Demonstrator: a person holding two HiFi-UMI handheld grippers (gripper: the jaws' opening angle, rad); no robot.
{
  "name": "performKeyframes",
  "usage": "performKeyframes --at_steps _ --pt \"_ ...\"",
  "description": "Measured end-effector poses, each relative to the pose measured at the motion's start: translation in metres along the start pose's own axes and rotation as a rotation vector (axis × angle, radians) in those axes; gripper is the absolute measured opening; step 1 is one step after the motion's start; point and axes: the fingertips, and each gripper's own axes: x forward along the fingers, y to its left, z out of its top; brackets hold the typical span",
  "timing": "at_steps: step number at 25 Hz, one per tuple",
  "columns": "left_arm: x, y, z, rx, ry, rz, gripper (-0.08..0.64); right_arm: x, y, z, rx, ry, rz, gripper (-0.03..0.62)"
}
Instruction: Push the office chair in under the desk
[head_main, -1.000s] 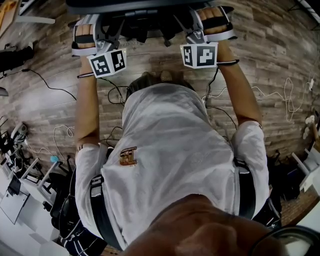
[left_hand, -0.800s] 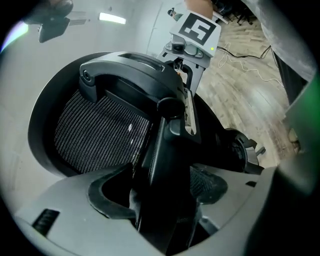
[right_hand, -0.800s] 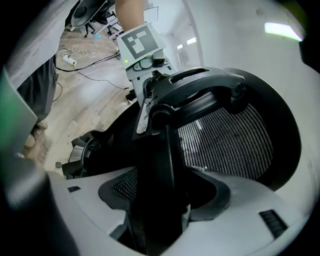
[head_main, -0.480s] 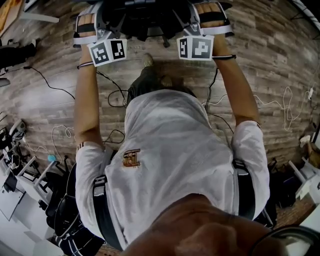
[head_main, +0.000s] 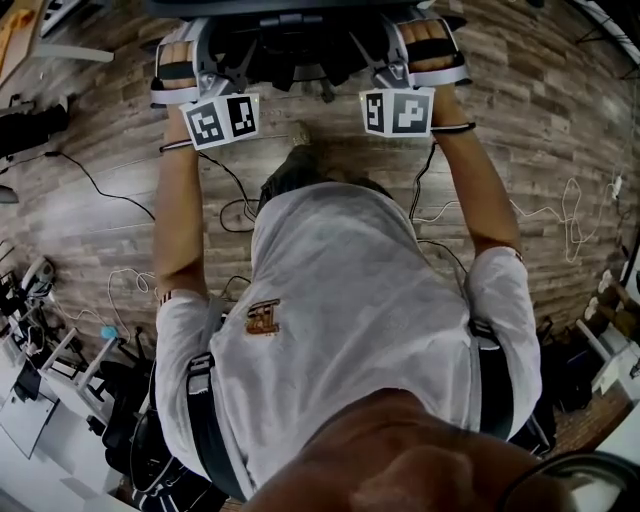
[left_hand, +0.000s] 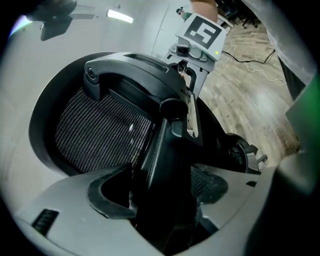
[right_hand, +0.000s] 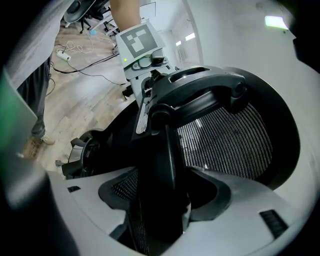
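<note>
The black office chair (head_main: 290, 45) sits at the top of the head view, its back rim toward me. My left gripper (head_main: 222, 62) and right gripper (head_main: 385, 58) grip that rim side by side, arms stretched forward. In the left gripper view the jaws of the left gripper (left_hand: 165, 200) are shut on the chair's black back frame, beside the mesh (left_hand: 100, 130); the right gripper (left_hand: 190, 107) clamps the same frame further along. In the right gripper view the right gripper (right_hand: 160, 200) is shut on the frame next to the mesh (right_hand: 225, 140). No desk can be made out.
Cables (head_main: 100, 185) trail over the wooden floor (head_main: 540, 120) on both sides. White furniture frames (head_main: 60, 360) stand at lower left, clutter (head_main: 610, 320) at right. Another chair (right_hand: 82, 7) stands far off behind me.
Both grippers stay clamped on the chair back. The floor and cables have shifted slightly under me as the person steps; the marker cubes rose a little, then dropped back.
</note>
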Motion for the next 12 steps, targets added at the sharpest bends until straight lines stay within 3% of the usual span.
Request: performKeyframes --at_steps 12 --pt "0.054 0.030 -0.051 0.004 -0.049 -0.017 0.336 0.076 -0.020 0.003 -0.010 0.047 0.002 0.264"
